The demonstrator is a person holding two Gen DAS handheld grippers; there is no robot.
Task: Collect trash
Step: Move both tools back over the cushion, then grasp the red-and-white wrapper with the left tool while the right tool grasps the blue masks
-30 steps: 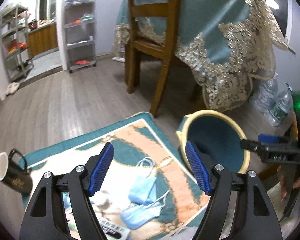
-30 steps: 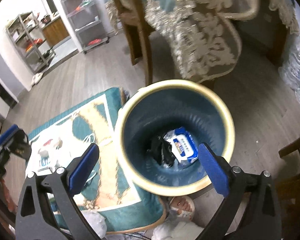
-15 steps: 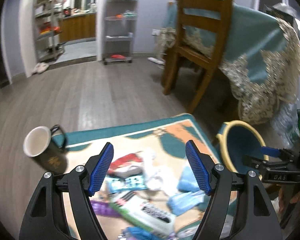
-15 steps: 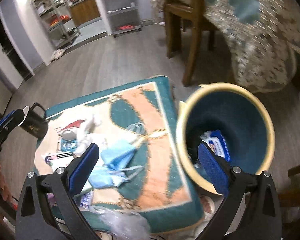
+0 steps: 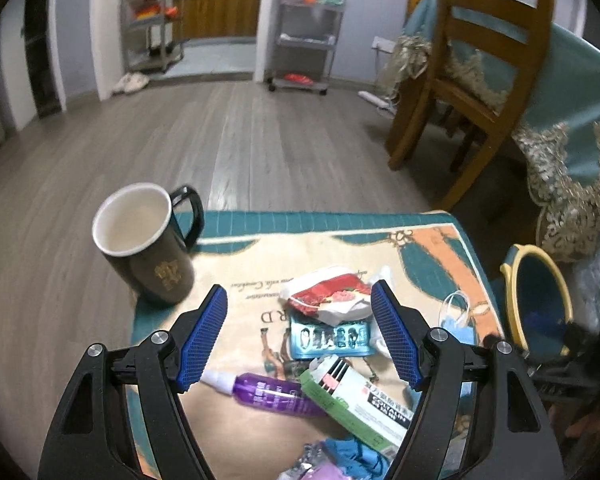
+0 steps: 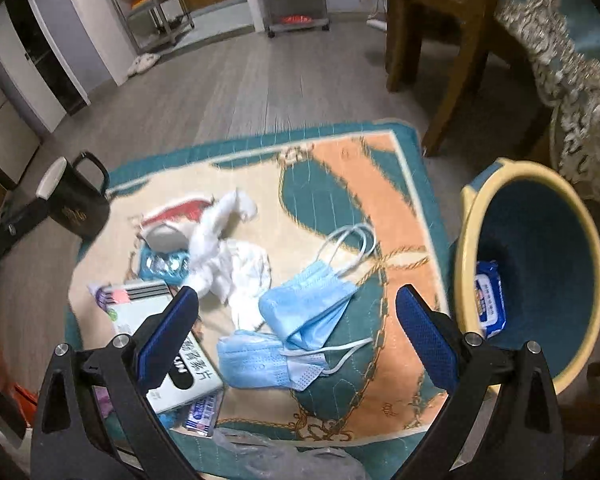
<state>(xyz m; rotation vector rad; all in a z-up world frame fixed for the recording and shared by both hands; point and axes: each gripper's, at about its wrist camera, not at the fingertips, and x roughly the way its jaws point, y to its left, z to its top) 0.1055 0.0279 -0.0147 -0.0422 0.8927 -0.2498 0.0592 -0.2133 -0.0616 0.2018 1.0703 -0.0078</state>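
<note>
Both your claws are spread wide with nothing in them. Your left gripper (image 5: 299, 338) hangs over the near half of the rug (image 5: 428, 240), and closest to it is the purple bottle (image 5: 268, 394), lying flat with its white cap aimed left toward the left finger and its long axis running across the view. Butted against its right end is the green-and-white box (image 5: 356, 404), angled down to the right. Just past those sits the teal blister pack (image 5: 330, 338), flat and wide side to side, with the red-and-white wrapper (image 5: 328, 294) crumpled on its far edge. Your right gripper (image 6: 297, 334) hovers over the two blue face masks (image 6: 300, 312), overlapping and flat, ear loops trailing toward the far right. Left of them is a twisted white tissue (image 6: 224, 256). The black mug (image 5: 148, 248) stands upright on the rug's far left corner, handle pointing away. The yellow-rimmed bin (image 6: 468, 216) stands off the rug's right edge, with a blue wipes pack (image 6: 488, 300) inside against its left wall.
</note>
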